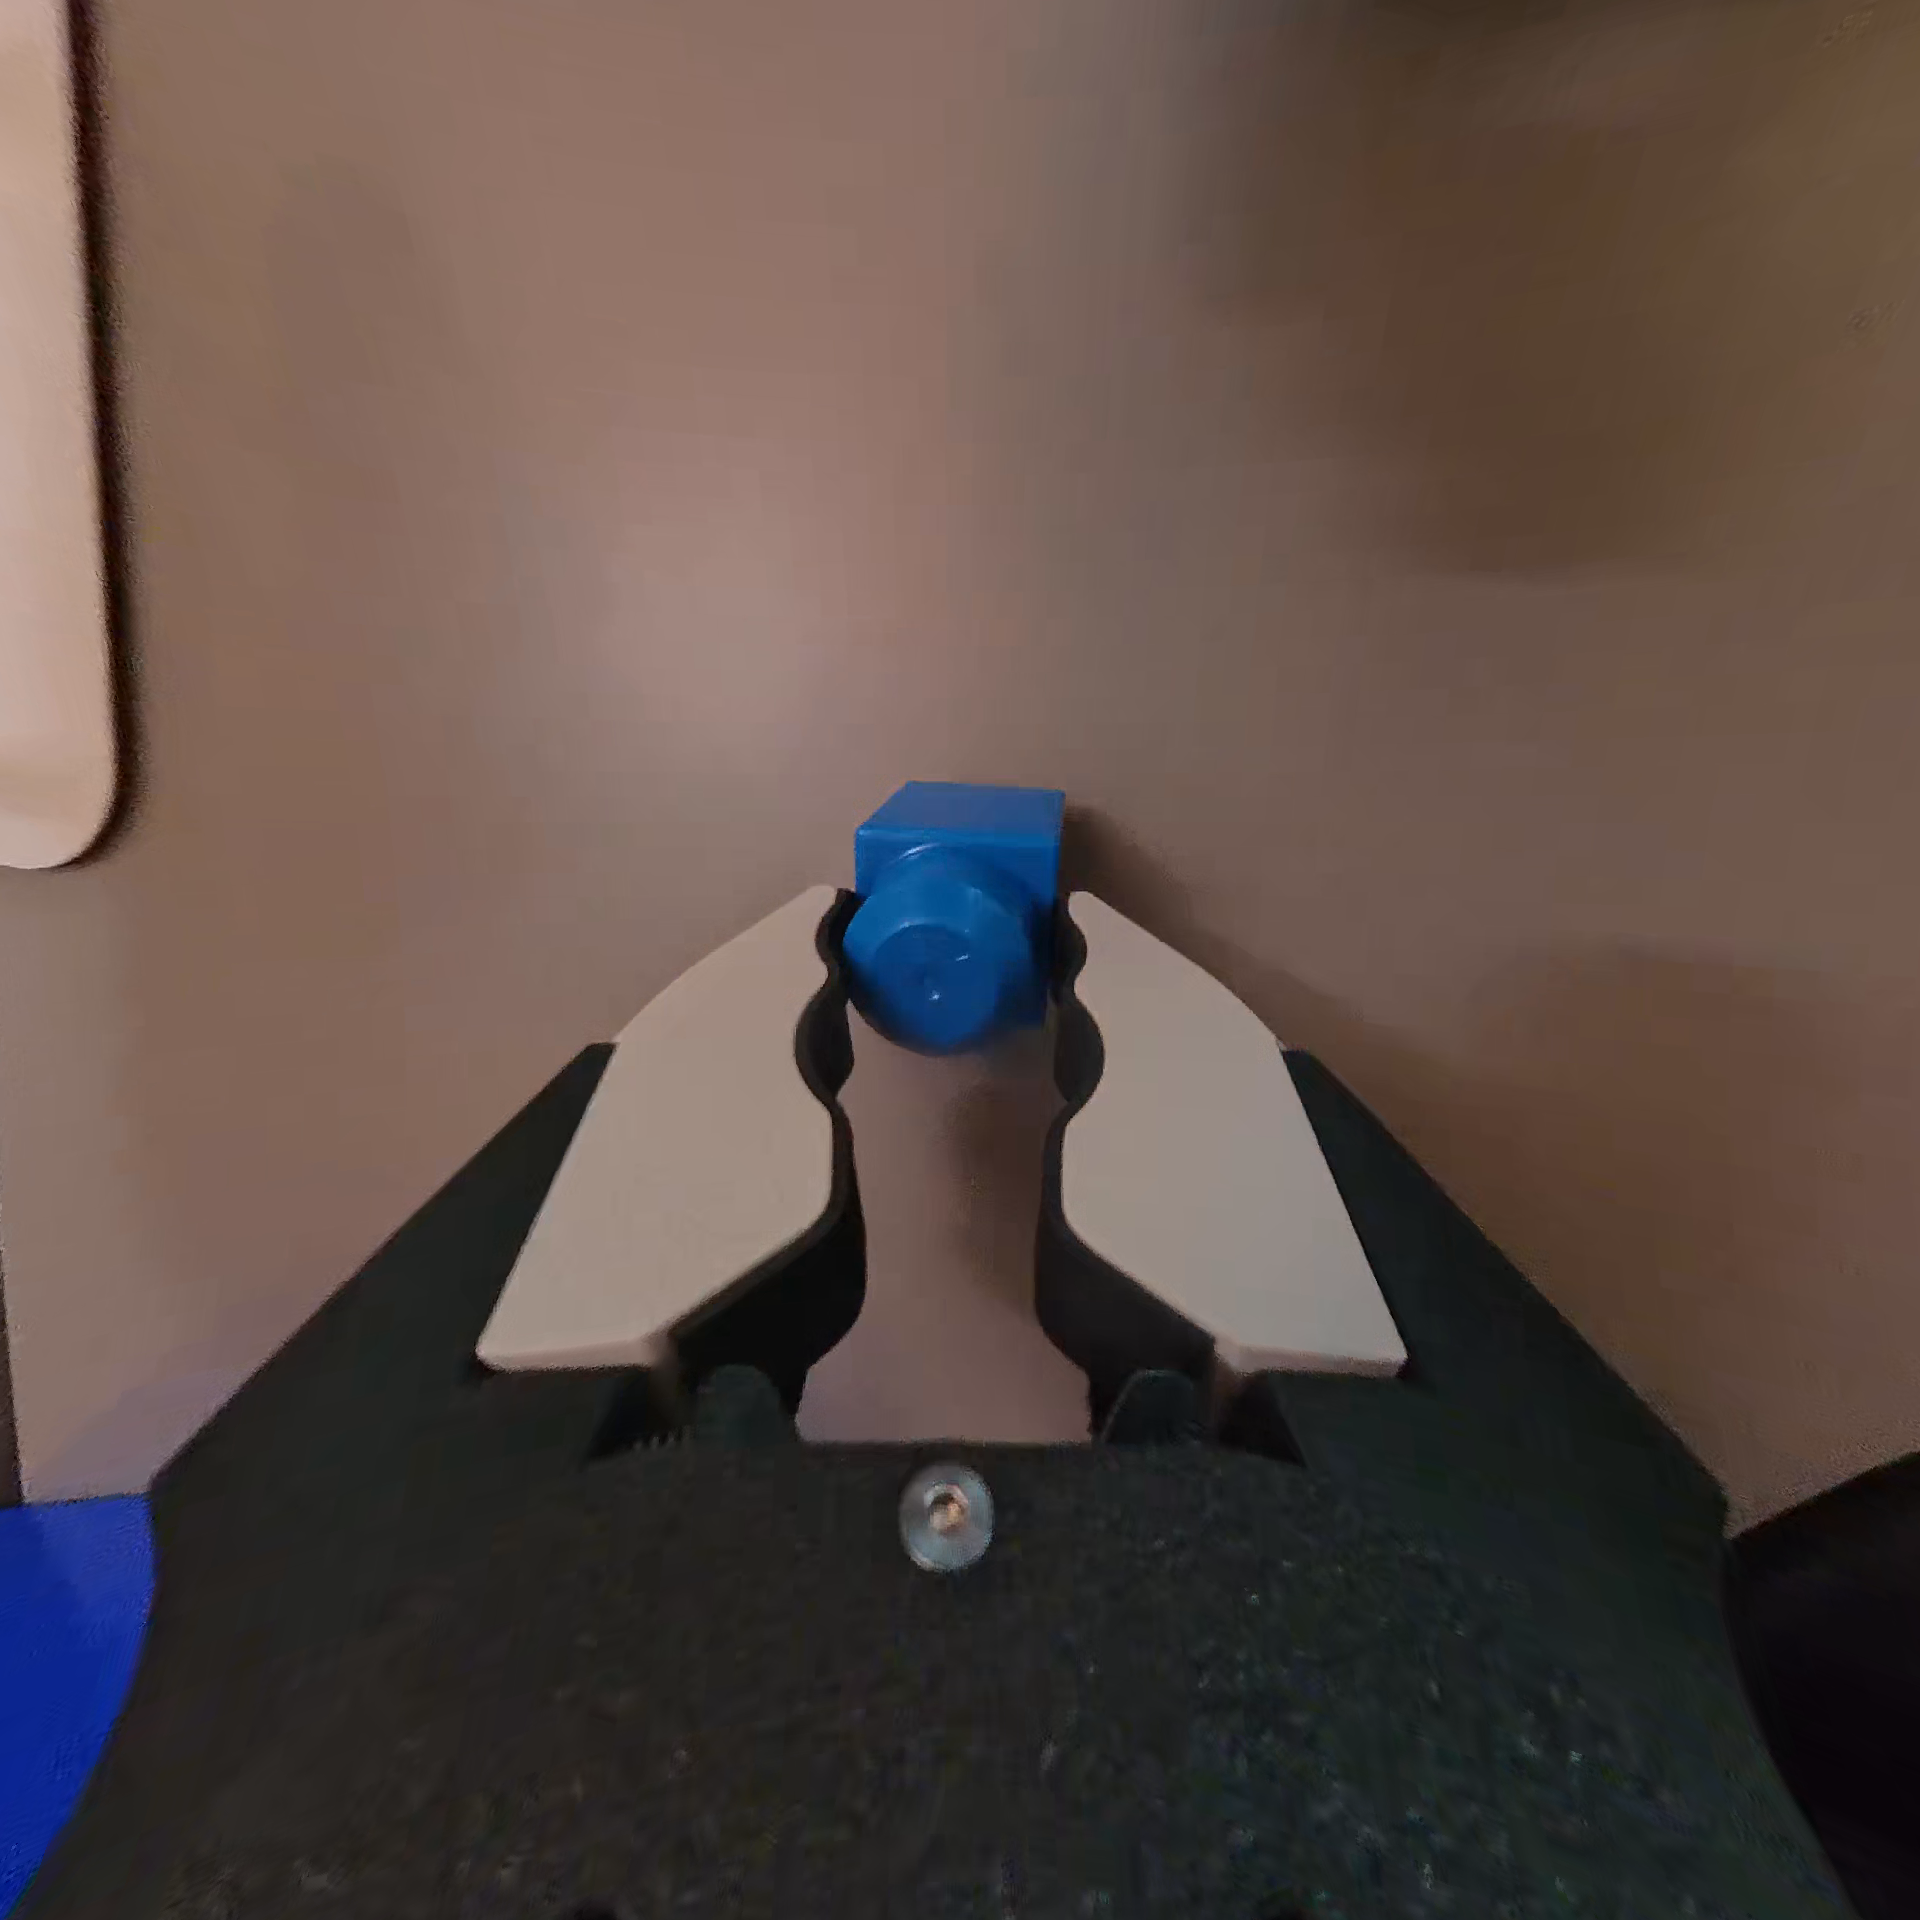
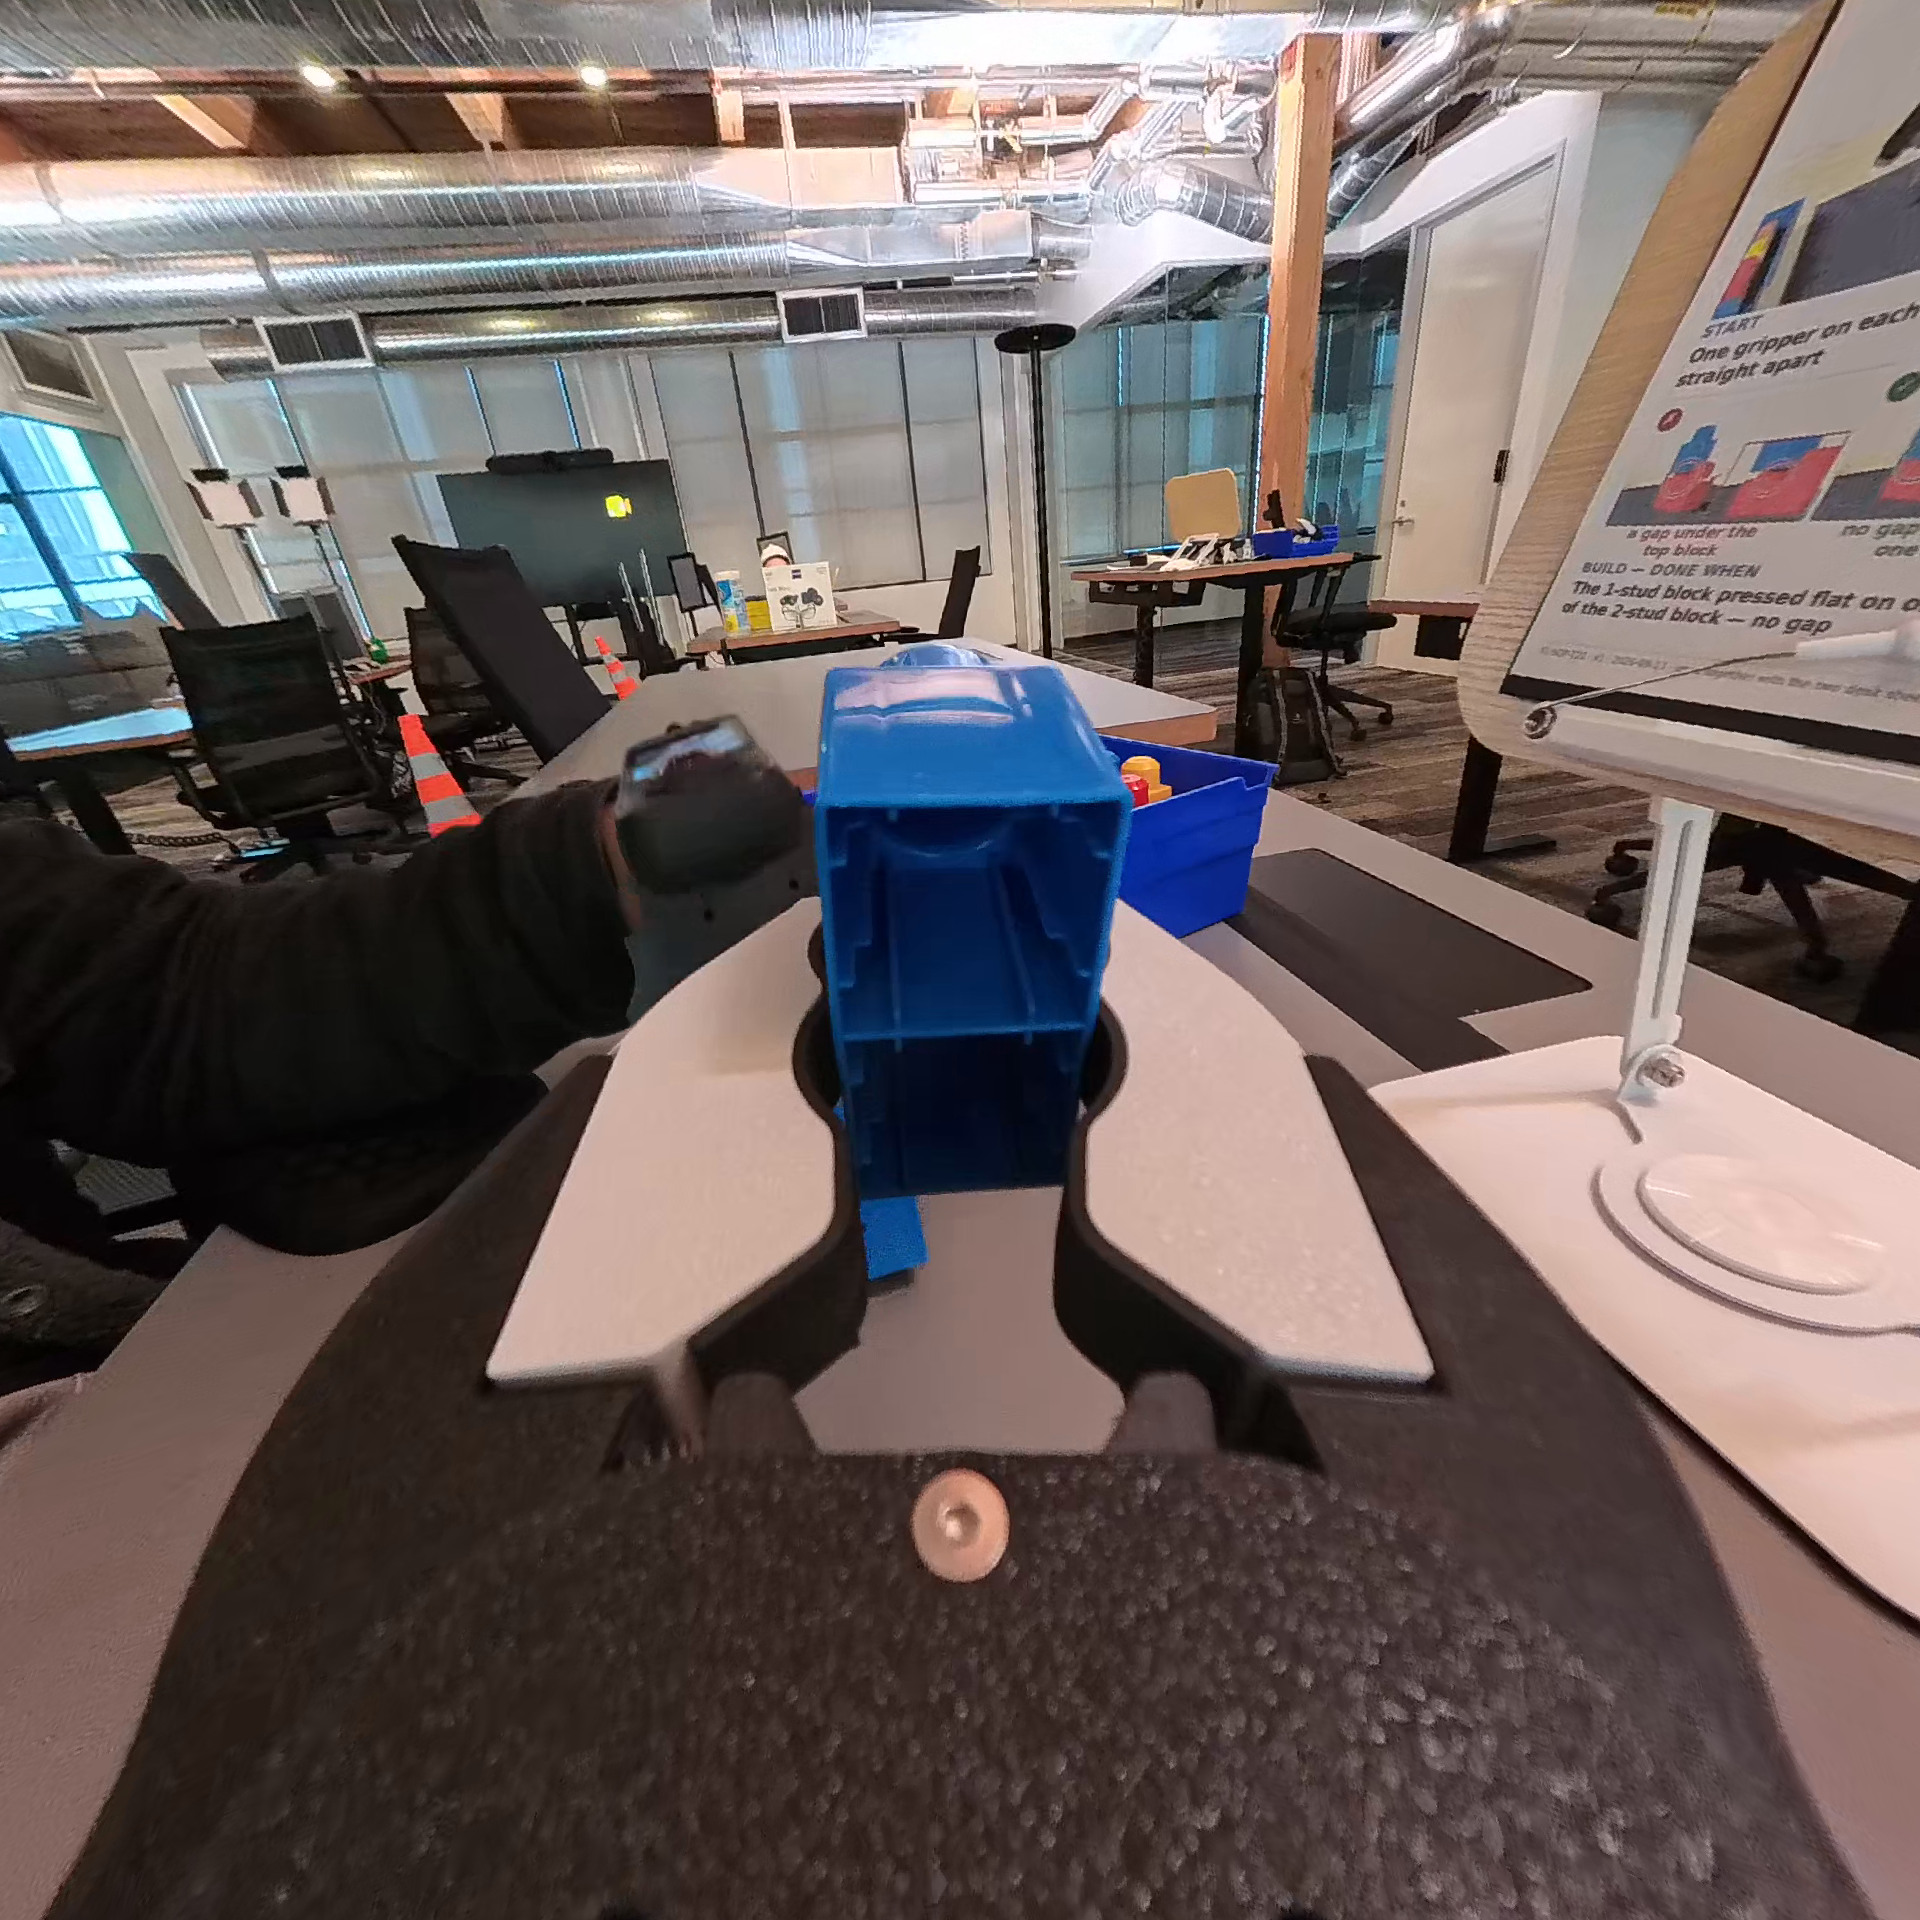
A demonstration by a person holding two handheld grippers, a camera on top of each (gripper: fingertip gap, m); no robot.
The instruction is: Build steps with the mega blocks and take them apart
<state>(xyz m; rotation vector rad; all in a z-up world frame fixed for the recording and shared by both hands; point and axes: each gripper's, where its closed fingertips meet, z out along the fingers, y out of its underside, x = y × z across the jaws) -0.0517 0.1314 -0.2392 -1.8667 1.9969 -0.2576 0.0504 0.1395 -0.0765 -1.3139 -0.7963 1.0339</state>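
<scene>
The left hand-held gripper (image 1: 954, 961) is closed most of the way onto a small blue one-stud block (image 1: 951, 914), its pale fingers (image 1: 717, 1091) pinching the block at their tips; the stud points back toward the camera, and the block's far face looks to be against, or just above, the plain brown-grey tabletop (image 1: 935, 468) that fills this view. A pale rounded board edge (image 1: 47, 436) shows at the far left and a blue patch (image 1: 62, 1662) at the near left corner. The right hand-held gripper (image 2: 961, 1039) is likewise closed around a larger blue two-stud block (image 2: 966, 935), clamped between its white fingers (image 2: 1226, 1143) with the hollow underside facing the camera; a stud shows at the far top. A second blue piece (image 2: 894, 1242) peeks out just beneath it, but what it is cannot be told. To the left, a dark sleeve (image 2: 312, 987) reaches in, with a black device (image 2: 707, 805) just left of the block. Farther right on the grey tabletop (image 2: 1351, 831) stands a blue bin (image 2: 1195, 842) holding red and yellow pieces, next to a black mat (image 2: 1403, 935). At the near right a white stand (image 2: 1662, 1195) carries an instruction sheet (image 2: 1766, 416). Beyond lies an open office with chairs, desks, orange cones (image 2: 431, 774), a dark screen and exposed ceiling ducts.
</scene>
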